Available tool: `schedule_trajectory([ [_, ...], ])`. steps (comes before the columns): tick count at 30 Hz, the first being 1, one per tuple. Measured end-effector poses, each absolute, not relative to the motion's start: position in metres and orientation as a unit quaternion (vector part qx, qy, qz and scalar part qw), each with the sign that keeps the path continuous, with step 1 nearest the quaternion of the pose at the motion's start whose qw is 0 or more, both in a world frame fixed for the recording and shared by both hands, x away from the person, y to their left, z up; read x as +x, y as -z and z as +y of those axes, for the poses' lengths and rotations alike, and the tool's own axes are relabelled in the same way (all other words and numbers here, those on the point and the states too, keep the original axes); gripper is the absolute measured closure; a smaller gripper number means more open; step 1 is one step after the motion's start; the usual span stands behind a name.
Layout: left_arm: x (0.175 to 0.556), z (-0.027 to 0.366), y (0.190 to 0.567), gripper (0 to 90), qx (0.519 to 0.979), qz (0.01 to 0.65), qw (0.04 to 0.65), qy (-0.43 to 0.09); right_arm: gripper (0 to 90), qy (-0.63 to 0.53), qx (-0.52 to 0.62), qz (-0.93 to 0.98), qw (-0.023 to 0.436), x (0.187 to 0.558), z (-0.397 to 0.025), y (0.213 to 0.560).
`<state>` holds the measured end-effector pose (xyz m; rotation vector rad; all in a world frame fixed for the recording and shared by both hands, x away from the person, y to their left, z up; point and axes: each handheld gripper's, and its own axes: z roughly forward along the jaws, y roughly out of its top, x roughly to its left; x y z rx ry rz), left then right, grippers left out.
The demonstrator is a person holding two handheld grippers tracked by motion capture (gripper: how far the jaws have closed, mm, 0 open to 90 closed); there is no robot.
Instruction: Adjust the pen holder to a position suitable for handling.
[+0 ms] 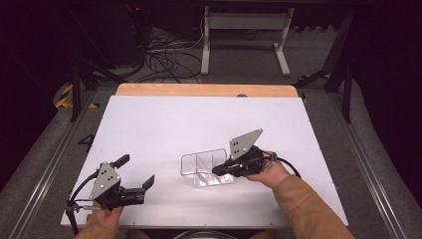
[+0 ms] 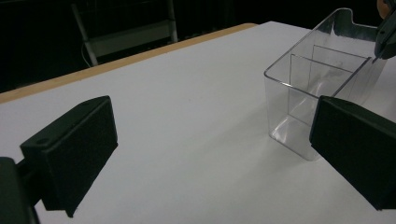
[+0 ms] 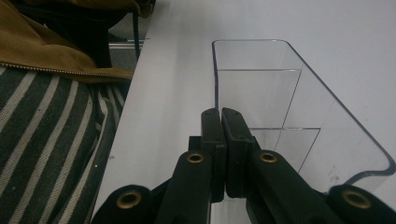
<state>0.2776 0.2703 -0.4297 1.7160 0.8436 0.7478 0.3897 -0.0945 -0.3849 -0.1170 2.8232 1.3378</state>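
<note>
Clear plastic box with dividers (image 1: 201, 169) stood on white surface (image 1: 164, 124), long axis left-right. Right tool (image 1: 221, 170) pinched shut on near wall. Left tool (image 1: 137, 173) wide open, empty, well apart to left.

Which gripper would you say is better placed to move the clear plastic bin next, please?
The right gripper, probably: its jaws are closed on the wall of the clear bin. The left gripper sits open, apart from the bin, near the front of the table.
</note>
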Motion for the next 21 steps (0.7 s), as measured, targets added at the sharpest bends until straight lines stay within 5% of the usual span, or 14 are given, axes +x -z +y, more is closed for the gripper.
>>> schedule_trajectory([
  [21,0.279,0.269,0.43,1.6,0.718,0.349,0.515,-0.311,89.0,-0.384,-0.039,0.922,0.013,0.393,-0.112,0.399],
])
